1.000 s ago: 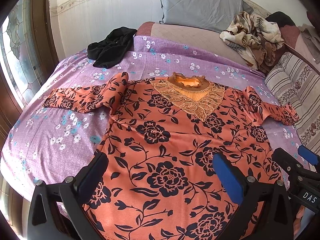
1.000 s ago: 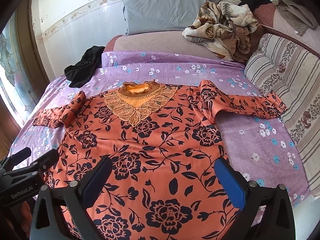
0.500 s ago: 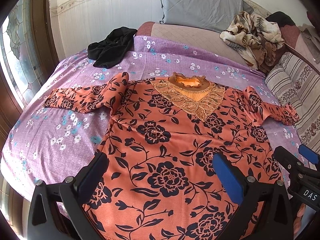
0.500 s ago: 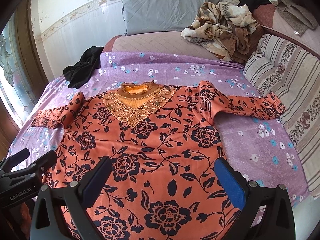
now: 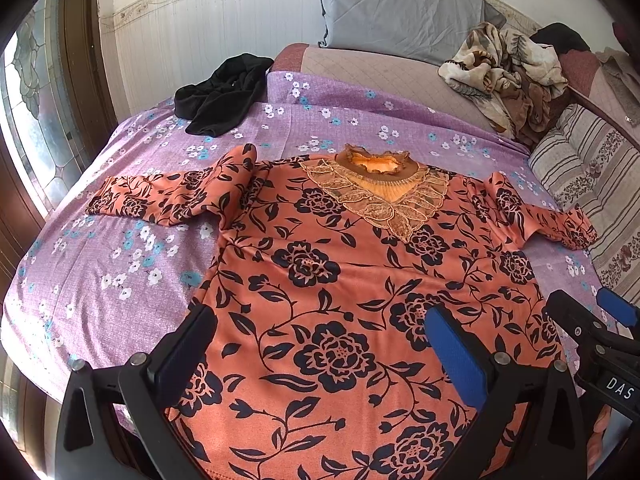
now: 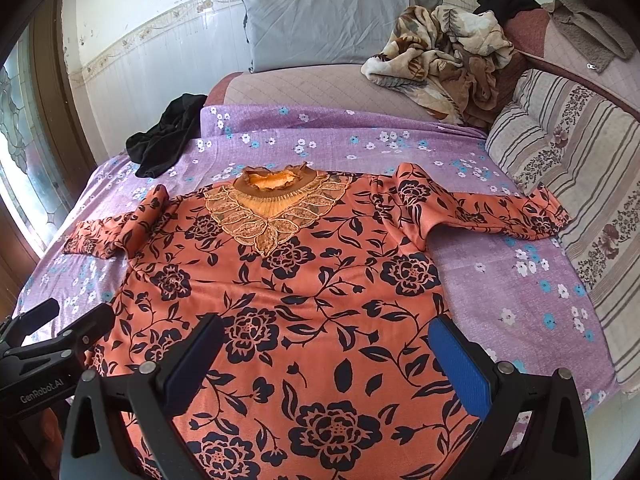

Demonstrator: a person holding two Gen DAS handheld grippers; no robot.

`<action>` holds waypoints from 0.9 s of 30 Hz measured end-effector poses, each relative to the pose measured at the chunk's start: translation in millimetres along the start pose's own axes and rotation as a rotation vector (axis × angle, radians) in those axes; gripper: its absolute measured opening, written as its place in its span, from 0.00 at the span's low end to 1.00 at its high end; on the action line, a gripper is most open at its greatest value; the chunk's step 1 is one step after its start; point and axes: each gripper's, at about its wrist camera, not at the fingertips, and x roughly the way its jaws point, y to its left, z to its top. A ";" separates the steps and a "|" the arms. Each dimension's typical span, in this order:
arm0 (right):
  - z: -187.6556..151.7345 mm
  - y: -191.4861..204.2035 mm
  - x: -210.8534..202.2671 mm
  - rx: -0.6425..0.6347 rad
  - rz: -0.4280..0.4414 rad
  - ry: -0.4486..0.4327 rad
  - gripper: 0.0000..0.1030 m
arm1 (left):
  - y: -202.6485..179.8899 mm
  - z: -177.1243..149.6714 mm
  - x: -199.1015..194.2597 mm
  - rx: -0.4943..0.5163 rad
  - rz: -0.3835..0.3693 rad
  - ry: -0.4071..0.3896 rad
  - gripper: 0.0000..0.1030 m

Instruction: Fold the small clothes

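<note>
1. Orange floral blouse (image 5: 332,280) lies flat, front up, on the purple bedsheet (image 5: 112,264), both sleeves spread out, nothing folded yet.
2. Left gripper (image 5: 320,354) and right gripper (image 6: 326,360) hover over the blouse's hem end, jaws wide apart, empty.
3. Likely first step: pinch one sleeve (image 6: 500,212) cuff, lay it across the blouse chest.
4. Grab blouse fabric only, not sheet; keep the fold edge straight.

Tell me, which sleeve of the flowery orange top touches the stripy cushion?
The right sleeve. Its cuff lies against the striped cushion, while the left sleeve ends on the purple sheet.
</note>
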 end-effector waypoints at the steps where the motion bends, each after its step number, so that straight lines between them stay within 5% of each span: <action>1: -0.1 0.0 -0.2 0.000 -0.001 -0.001 1.00 | 0.0 -0.1 0.0 0.000 0.000 0.000 1.00; 27: 0.7 1.8 0.6 -0.005 0.000 -0.004 1.00 | 0.2 0.0 1.7 -0.005 -0.013 0.008 1.00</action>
